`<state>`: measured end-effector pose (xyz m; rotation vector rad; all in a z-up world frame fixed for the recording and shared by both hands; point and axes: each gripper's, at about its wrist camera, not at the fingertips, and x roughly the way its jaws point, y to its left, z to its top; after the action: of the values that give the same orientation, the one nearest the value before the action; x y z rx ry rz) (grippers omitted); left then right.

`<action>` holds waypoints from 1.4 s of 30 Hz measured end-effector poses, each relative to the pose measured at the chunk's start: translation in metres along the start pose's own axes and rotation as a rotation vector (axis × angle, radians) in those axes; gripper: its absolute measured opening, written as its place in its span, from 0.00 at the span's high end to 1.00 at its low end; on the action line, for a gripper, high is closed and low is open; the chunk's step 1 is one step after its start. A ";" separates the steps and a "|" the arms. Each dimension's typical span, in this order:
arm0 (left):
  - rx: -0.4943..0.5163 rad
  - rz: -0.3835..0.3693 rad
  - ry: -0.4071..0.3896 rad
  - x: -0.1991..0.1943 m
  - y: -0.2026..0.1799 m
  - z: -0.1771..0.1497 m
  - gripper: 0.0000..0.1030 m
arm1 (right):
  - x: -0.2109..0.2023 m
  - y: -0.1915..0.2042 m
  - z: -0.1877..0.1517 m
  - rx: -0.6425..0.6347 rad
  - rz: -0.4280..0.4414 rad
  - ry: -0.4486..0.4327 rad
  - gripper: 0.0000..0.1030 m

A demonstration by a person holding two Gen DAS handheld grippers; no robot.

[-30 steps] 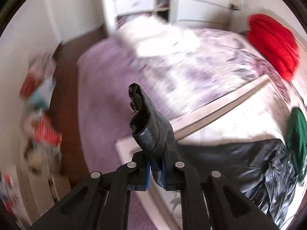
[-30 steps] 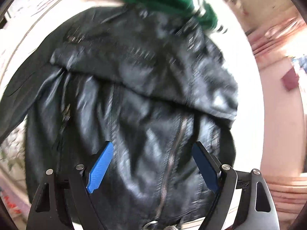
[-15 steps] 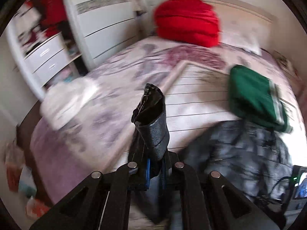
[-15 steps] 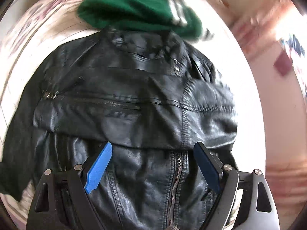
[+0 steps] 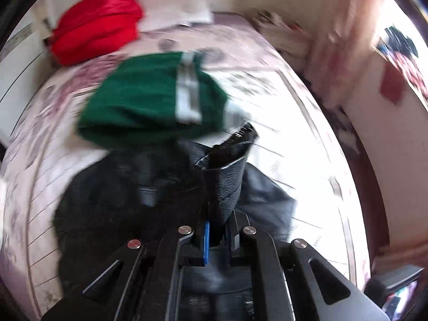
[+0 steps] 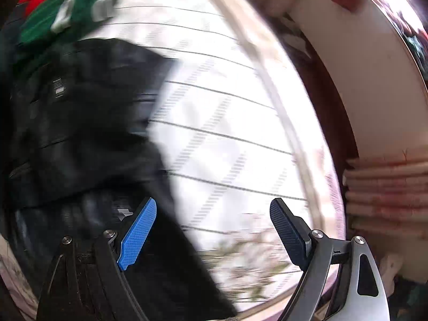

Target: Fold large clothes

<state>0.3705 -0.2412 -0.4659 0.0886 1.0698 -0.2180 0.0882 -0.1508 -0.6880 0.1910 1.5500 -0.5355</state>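
Observation:
A black leather jacket (image 5: 128,203) lies on a white striped sheet on the bed. My left gripper (image 5: 216,240) is shut on the jacket's sleeve cuff (image 5: 227,176), which stands up between the fingers above the jacket body. My right gripper (image 6: 211,230) is open and empty, over the jacket's right edge (image 6: 80,123) and the bare sheet (image 6: 227,112). Its blue left pad (image 6: 137,234) overlaps the dark leather. Both views are blurred by motion.
A folded green garment (image 5: 149,104) with a grey stripe lies just beyond the jacket, also in the right wrist view (image 6: 58,18). A red bundle (image 5: 99,32) sits at the bed's head. The bed's right edge (image 6: 307,160) meets a wall with pinkish curtains (image 5: 334,61).
My left gripper has swung the held sleeve from the room's side across over the jacket. My right gripper has moved right, off the jacket's middle to its edge, still open.

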 end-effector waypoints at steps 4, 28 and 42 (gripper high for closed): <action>0.059 0.008 0.089 0.031 -0.032 -0.011 0.95 | 0.018 -0.036 0.010 0.044 0.001 0.043 0.14; -0.567 0.323 0.250 -0.001 0.250 -0.102 0.00 | 0.039 0.006 0.103 0.235 0.540 0.082 0.14; -0.640 0.383 0.336 0.073 0.345 -0.109 0.00 | -0.005 0.061 0.094 0.096 0.399 -0.022 0.87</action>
<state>0.3856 0.1043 -0.5935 -0.2543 1.3871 0.5039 0.1999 -0.1386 -0.6927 0.5525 1.4172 -0.2943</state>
